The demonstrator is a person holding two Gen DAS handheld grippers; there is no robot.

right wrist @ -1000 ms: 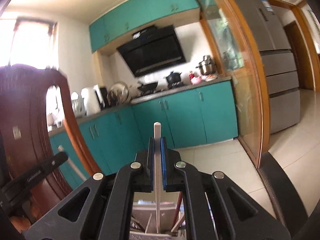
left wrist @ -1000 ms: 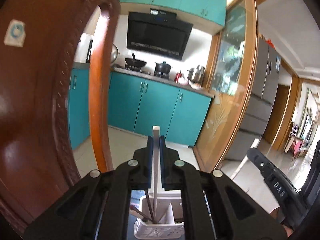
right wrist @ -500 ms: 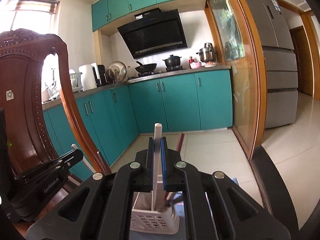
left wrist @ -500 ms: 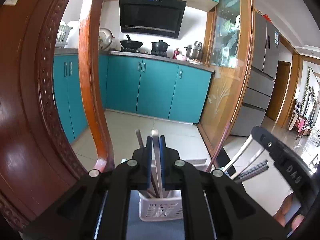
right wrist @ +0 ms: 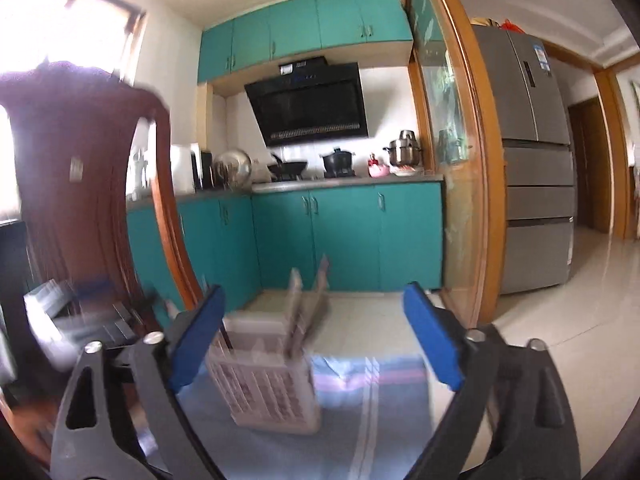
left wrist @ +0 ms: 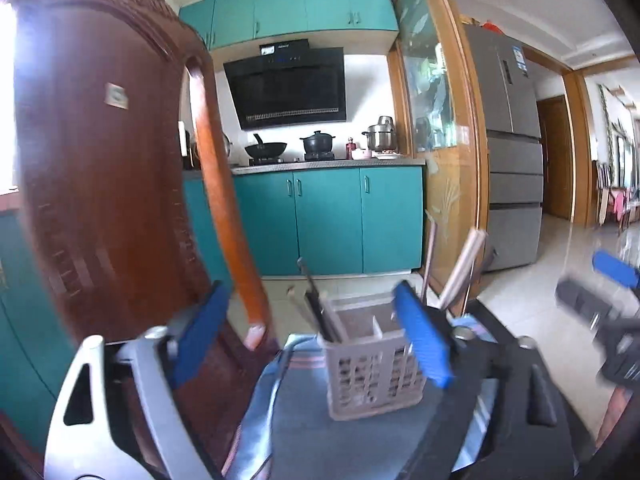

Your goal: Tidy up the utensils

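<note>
Both sets of jaws are caught mid-opening, nothing pinched between them; the left gripper (left wrist: 312,332) and right gripper (right wrist: 316,338) are seen spread wide over a blue striped cloth (right wrist: 360,432); the white slotted utensil basket (left wrist: 372,372) is set on that cloth near its far edge, a few utensils (left wrist: 460,268) stuck upright in it; a wooden chair back (left wrist: 120,168) is seen at left; teal kitchen cabinets (right wrist: 340,236) are further back.

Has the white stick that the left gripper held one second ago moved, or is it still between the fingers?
Yes. The left gripper is opening with nothing between its fingers; the sticks now stand in the white basket, low against the teal cabinets.
</note>
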